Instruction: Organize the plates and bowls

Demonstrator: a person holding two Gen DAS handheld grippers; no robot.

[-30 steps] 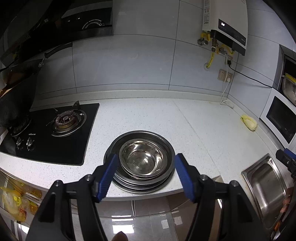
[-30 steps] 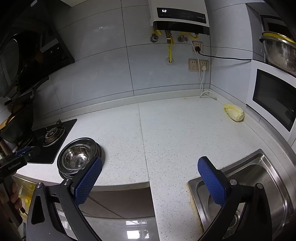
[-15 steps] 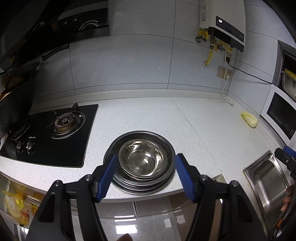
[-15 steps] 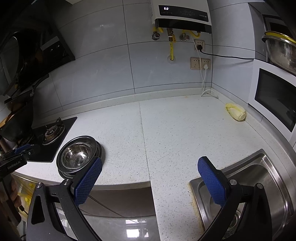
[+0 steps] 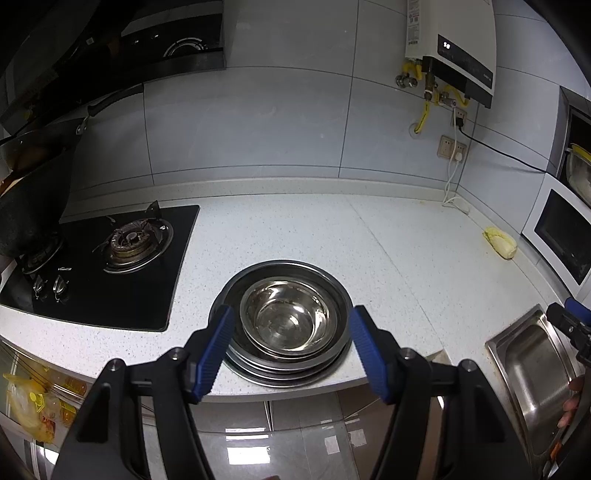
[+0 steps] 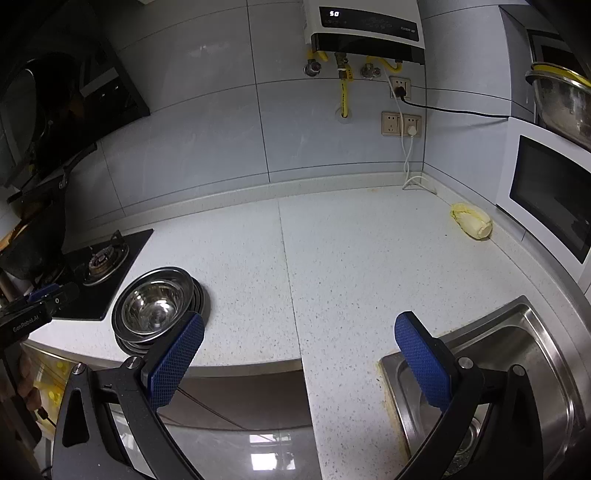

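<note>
A steel bowl (image 5: 286, 315) sits nested on a stack of steel plates (image 5: 280, 371) near the front edge of the white speckled counter (image 5: 332, 229). My left gripper (image 5: 291, 332) hovers in front of the stack, its blue pads wide apart and nothing between them. In the right wrist view the same bowl (image 6: 157, 308) and plates (image 6: 197, 295) lie at the left. My right gripper (image 6: 299, 339) stands open over the counter edge beside the sink, holding nothing.
A black gas hob (image 5: 107, 269) lies left of the stack, with a dark pot (image 5: 29, 206) on its far burner. A steel sink (image 6: 517, 362) is at the right. A yellow-white cabbage (image 6: 472, 221) lies by the white microwave (image 6: 546, 188). A water heater (image 6: 364, 31) hangs on the tiled wall.
</note>
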